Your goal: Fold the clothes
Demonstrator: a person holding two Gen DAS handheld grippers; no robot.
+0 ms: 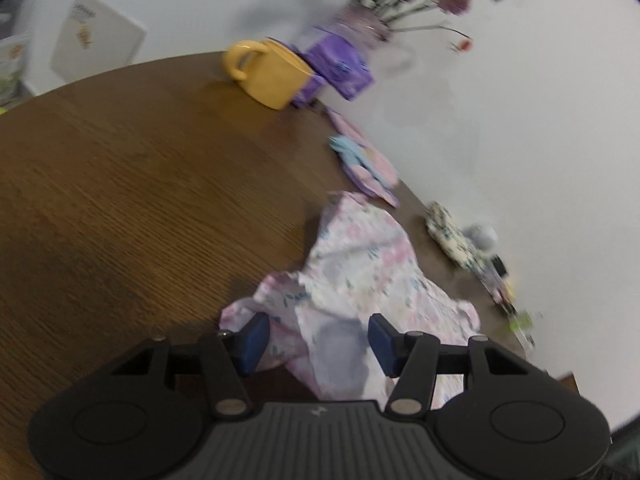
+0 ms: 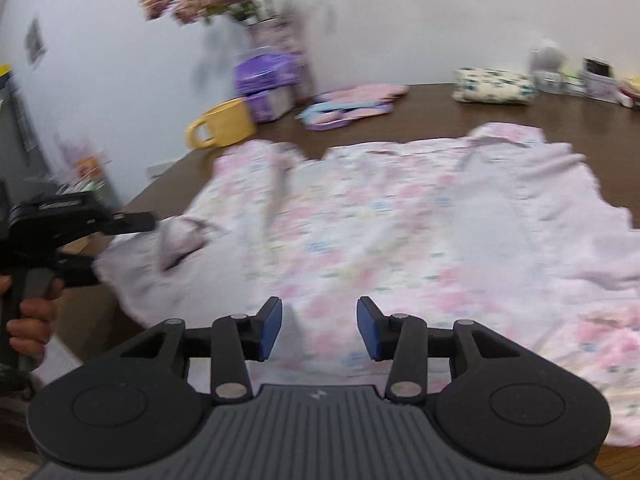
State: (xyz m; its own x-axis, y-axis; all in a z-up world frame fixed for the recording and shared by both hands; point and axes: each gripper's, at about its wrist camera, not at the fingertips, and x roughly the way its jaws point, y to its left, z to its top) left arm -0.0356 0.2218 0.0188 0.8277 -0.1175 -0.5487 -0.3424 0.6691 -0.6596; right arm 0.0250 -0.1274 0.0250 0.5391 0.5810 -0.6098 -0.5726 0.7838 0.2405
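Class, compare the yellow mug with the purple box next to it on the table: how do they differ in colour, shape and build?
The yellow mug is plain yellow; the purple box is purple with pale printing too blurred to read. The mug is rounded with a loop handle; the box is angular and has none. The mug is open at the top; the box looks closed. Both sit near the wall on the brown table, by the flower vase.

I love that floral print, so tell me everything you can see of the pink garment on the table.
The pink garment looks like thin, light cotton, pale pink with small pink, blue and green flowers. It lies spread nearly flat but wrinkled on the brown wooden table, one end bunched and creased. The left claw and right claw both stand open over it, pinching nothing. A yellow mug sits just beyond its far edge.
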